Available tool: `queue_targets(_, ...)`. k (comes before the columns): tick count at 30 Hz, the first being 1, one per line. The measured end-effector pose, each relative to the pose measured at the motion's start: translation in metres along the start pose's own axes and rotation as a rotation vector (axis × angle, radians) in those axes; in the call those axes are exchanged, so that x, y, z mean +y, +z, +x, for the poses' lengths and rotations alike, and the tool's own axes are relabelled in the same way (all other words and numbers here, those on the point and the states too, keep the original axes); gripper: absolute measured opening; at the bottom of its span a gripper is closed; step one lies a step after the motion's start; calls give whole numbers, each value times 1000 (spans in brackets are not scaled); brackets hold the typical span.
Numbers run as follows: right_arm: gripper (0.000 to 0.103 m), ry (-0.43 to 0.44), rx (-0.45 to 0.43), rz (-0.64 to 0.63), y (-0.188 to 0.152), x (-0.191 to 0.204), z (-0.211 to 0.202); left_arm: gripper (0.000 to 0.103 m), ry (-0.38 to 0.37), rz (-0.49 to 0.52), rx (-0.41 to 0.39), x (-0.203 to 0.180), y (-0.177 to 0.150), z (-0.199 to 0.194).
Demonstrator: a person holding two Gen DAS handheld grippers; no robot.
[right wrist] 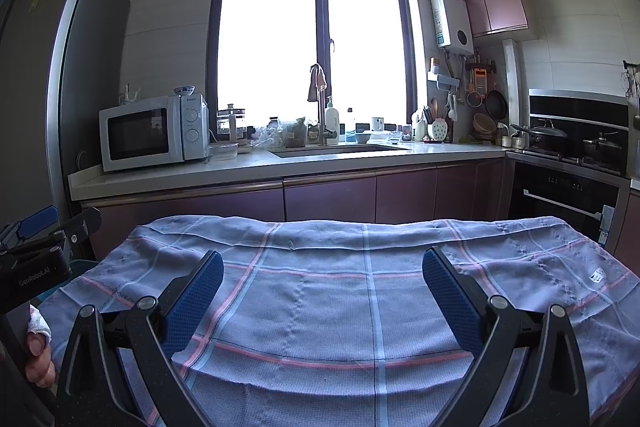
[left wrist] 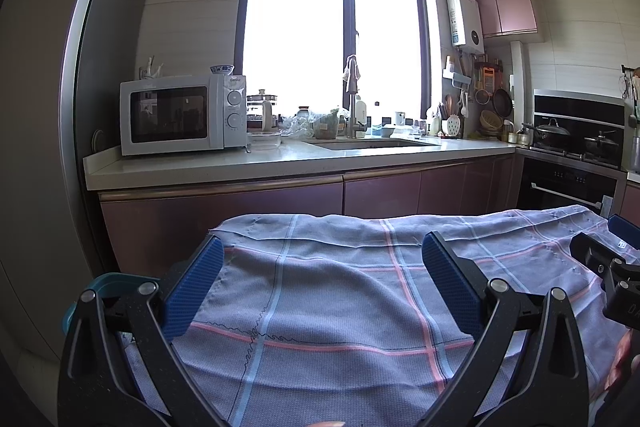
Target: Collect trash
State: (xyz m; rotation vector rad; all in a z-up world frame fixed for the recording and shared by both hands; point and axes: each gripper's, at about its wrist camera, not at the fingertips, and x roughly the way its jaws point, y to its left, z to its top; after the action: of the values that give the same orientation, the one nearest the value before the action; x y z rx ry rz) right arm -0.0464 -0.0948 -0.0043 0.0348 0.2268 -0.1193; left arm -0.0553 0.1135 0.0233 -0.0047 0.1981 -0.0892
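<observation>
My left gripper stands open over a table covered with a blue plaid cloth, nothing between its blue pads. My right gripper is open too, above the same cloth, and empty. Each gripper shows at the edge of the other's view: the right gripper at the far right, the left gripper at the far left, with a hand under it. No loose trash lies on the visible cloth. A crumpled clear plastic bag sits on the far counter beside the sink.
A kitchen counter runs behind the table with a white microwave, a sink with a tap, jars and bottles. A stove with pans is at the right, a tall fridge at the left. A teal container edge shows left of the table.
</observation>
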Motion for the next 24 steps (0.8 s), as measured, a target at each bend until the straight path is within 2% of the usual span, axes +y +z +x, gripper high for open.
queue_targets(24, 96, 1, 12, 4, 1, -1, 3, 97, 0, 0, 11, -1, -3, 6)
